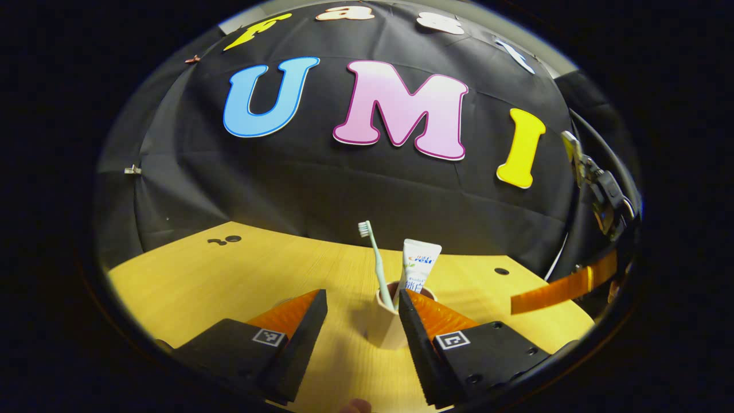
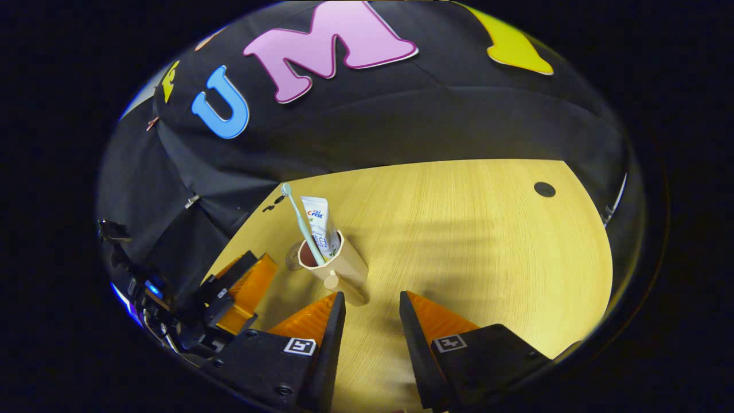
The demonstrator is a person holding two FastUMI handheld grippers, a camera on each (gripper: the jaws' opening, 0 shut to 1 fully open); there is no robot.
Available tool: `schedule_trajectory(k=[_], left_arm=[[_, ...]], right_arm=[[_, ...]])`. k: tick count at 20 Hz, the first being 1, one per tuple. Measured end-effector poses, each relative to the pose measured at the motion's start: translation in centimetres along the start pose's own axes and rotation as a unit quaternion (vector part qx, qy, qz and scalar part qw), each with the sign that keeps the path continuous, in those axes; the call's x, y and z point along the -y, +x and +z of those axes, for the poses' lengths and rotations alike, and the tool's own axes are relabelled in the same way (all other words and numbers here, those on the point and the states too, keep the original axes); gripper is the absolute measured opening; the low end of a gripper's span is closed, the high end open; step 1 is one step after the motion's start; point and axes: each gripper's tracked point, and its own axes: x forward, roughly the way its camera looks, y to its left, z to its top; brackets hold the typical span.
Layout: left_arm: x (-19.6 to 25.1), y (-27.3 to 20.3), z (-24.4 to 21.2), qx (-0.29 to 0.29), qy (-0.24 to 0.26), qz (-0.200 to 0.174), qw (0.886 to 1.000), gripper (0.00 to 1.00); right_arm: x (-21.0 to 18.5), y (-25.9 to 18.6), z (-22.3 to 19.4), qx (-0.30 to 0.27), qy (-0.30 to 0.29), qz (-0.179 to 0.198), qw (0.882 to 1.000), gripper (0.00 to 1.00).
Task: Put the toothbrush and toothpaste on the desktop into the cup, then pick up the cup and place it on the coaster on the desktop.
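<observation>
A beige cup (image 1: 385,330) stands on the wooden desktop (image 1: 189,281) with a pale green toothbrush (image 1: 375,264) and a white toothpaste tube (image 1: 420,264) upright in it. My left gripper (image 1: 362,298) is open around the cup, which sits close against its right finger with a gap on the left side. In the right gripper view the cup (image 2: 344,269) holds the toothbrush (image 2: 301,221) and the toothpaste (image 2: 320,223). A dark round disc, apparently the coaster (image 2: 292,261), peeks out just beyond it. My right gripper (image 2: 371,297) is open and holds nothing, the cup just ahead of its left finger.
The left gripper (image 2: 246,287) and its handle show at the lower left of the right gripper view. The other gripper (image 1: 565,287) shows at the right of the left gripper view. Cable holes (image 1: 232,238) (image 2: 544,189) mark the desktop. Black cloth walls stand behind.
</observation>
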Motion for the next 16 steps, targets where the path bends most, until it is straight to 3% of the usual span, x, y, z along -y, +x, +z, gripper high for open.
schedule_trajectory(k=[3, 7, 16], left_arm=[[-1.2, -3.4, -0.7, -0.033, -0.009, 0.002, 0.999, 0.82], [-3.2, -7.3, -1.3, -0.058, -0.019, 0.022, 0.998, 0.82], [-8.2, -12.0, -3.3, -0.071, -0.039, 0.080, 0.993, 0.82]], right_arm=[[-1.5, 1.3, -0.3, -0.035, -0.049, 0.008, 0.998, 0.63], [-2.5, 3.7, -1.6, -0.081, -0.139, -0.002, 0.987, 0.64], [-3.7, 9.2, -3.6, -0.156, -0.188, -0.009, 0.970, 0.64]])
